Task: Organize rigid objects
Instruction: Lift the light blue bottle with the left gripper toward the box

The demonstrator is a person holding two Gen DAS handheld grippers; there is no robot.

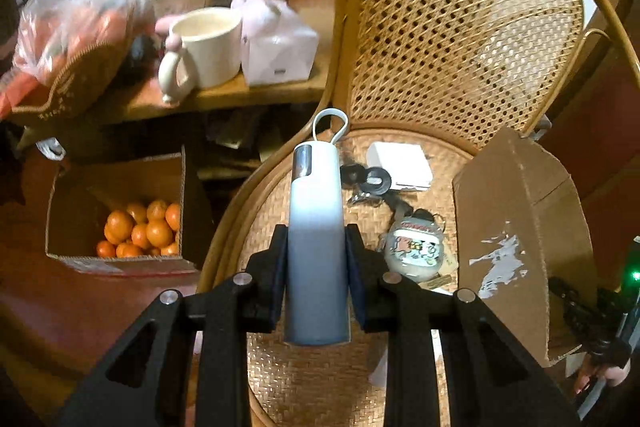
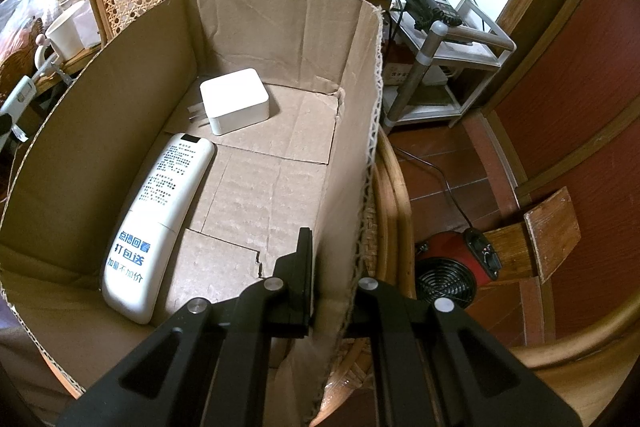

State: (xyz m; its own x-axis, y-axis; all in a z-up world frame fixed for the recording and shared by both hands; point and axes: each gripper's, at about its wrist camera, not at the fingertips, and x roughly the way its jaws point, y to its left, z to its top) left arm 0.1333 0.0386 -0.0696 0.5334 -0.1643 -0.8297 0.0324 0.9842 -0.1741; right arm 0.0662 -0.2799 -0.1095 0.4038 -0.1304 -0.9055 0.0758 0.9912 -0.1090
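My left gripper (image 1: 317, 247) is shut on a white-to-grey bottle (image 1: 316, 187) with a loop strap, held above the woven chair seat (image 1: 312, 379). On the seat lie a flat white box (image 1: 402, 163), black keys (image 1: 372, 181) and a round cartoon ornament (image 1: 414, 247). The cardboard box (image 1: 520, 227) stands to the right on the seat. In the right wrist view my right gripper (image 2: 334, 259) is shut on the right wall of the cardboard box (image 2: 280, 27); its outer finger is hidden behind that wall. Inside lie a white remote (image 2: 160, 219) and a white plug adapter (image 2: 234, 101).
Left of the chair, a carton of oranges (image 1: 136, 231) sits on the floor under a cluttered table holding a cream mug (image 1: 208, 47) and a plastic bag (image 1: 80, 19). Right of the chair are a red fan heater (image 2: 448, 275) and a metal shelf (image 2: 440, 39).
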